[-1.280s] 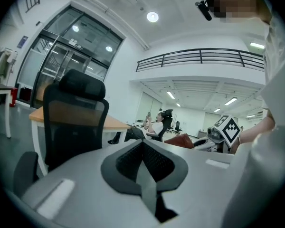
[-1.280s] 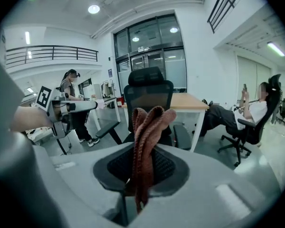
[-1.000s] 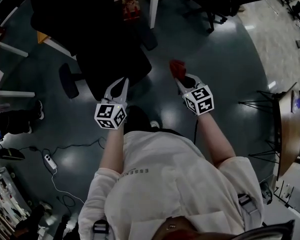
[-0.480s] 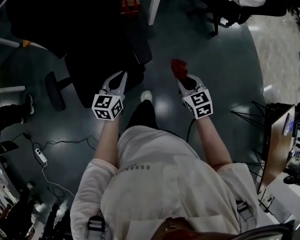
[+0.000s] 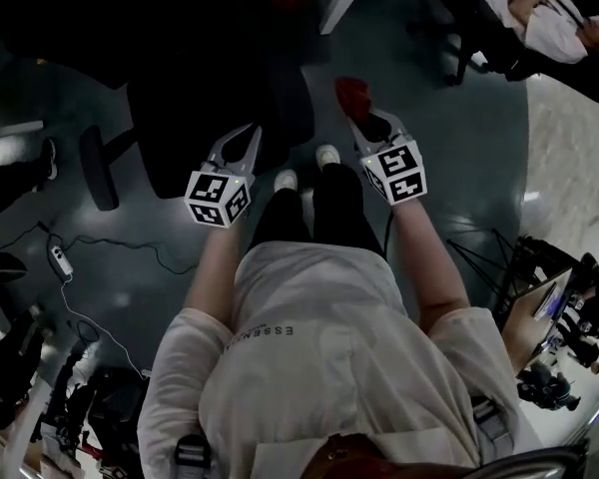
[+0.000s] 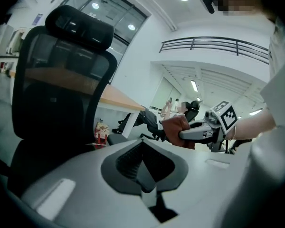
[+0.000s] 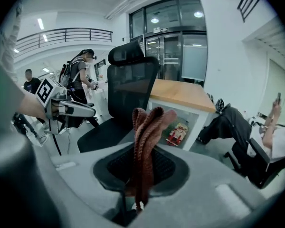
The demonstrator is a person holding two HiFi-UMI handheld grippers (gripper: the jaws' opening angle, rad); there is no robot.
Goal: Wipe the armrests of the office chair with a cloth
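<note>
The person is standing just behind the office chair (image 5: pixel 195 108), facing its back, and the wiping is not showing any sign of being under way. The right gripper (image 5: pixel 357 108) is clamping a dark red cloth (image 5: pixel 353 92). In the right gripper view the cloth (image 7: pixel 145 139) is standing up in folded ridges between the clenched jaws, with its top edge poking clear above them. It is hanging in the air to the right of the chair and is touching no part of it.

The left gripper (image 5: pixel 250 136) is hovering close to the chair's seat edge. In its own view its jaws are meeting along the middle with nothing between them, so it is carrying nothing and is not steadying the chair.

The armrest on the person's left (image 5: pixel 95 168) is showing as a dark oblong sticking out from the chair, well apart from the cloth. The armrest on the right side is merging with the dark seat in the head view, and I cannot place it surely. It would be the nearer one to the cloth.

Judging from this, the cloth is in hand and the person is in position, but both armrests are waiting to be wiped; the whole of the wiping appears to remain.
</note>
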